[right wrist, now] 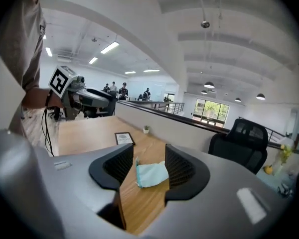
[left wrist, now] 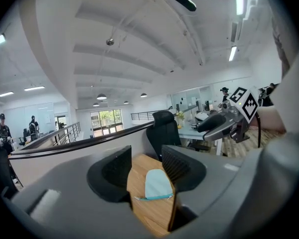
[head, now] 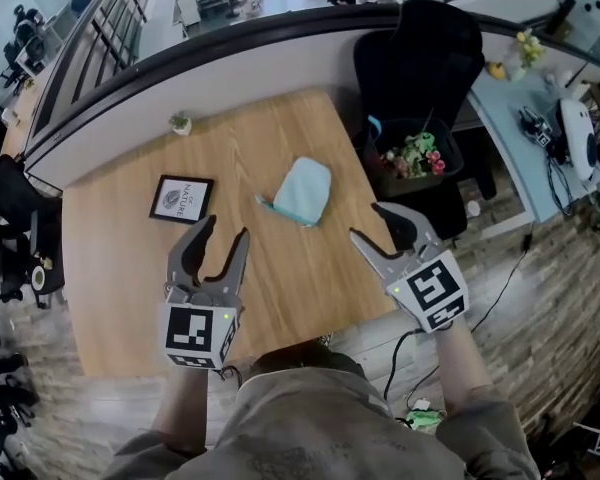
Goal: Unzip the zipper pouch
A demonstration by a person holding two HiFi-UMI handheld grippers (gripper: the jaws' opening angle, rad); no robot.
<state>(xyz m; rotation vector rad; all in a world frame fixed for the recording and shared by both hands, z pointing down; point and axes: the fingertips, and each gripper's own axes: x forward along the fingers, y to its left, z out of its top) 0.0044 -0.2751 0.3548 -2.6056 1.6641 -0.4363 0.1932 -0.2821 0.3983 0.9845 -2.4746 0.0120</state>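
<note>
Well, pouch (head: 304, 190) lies clear of table (head: 280, 298) edges.

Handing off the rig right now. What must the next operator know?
Left gripper: open, empty, over the table, short of the pouch.
Right gripper: open, empty, by the table's near right edge.
Pouch: flat on the table, ahead of both grippers, zipper pull at its left end.
Done: nothing; pouch untouched, looks zipped.
Left: pin the pouch with one gripper, pinch the pull with the other, draw it open.
</note>
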